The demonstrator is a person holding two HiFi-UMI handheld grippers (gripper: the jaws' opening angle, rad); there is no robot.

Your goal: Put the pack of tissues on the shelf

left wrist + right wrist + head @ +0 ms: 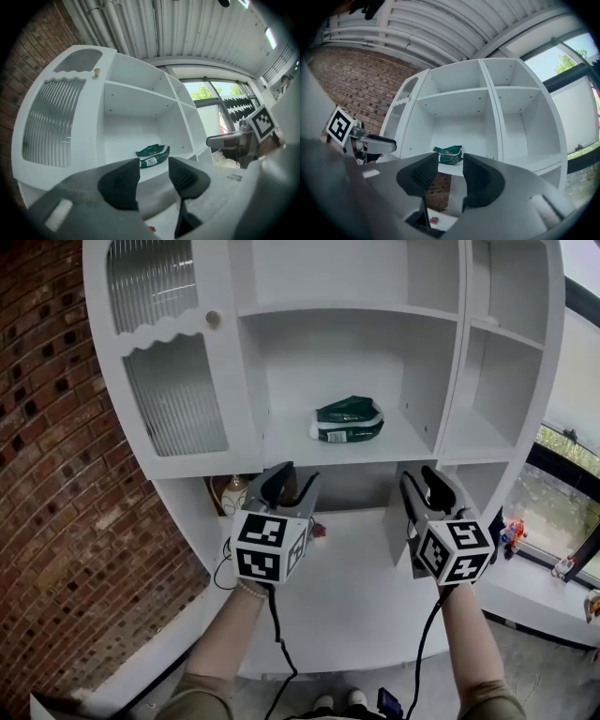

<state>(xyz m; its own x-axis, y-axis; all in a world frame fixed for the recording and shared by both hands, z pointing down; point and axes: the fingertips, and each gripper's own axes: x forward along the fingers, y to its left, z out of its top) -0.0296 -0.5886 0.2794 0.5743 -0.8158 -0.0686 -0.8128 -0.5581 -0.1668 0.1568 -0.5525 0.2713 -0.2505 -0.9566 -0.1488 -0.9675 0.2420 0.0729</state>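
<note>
The pack of tissues (347,420) is dark green with a white label. It lies on the middle shelf (281,451) of the white cabinet, apart from both grippers. My left gripper (292,486) is held below and in front of that shelf, open, with nothing between its black pads. My right gripper (422,486) is beside it at the same height, also open and empty. The pack (153,154) shows just beyond the left gripper (153,176) in the left gripper view. In the right gripper view the pack (449,154) lies beyond the right gripper (451,173).
A ribbed glass door (173,399) closes the cabinet's left part. Narrow open compartments (497,381) stand at the right. A lower white counter (347,587) holds a jar (232,491). A brick wall (56,474) is at the left, a window (562,456) at the right.
</note>
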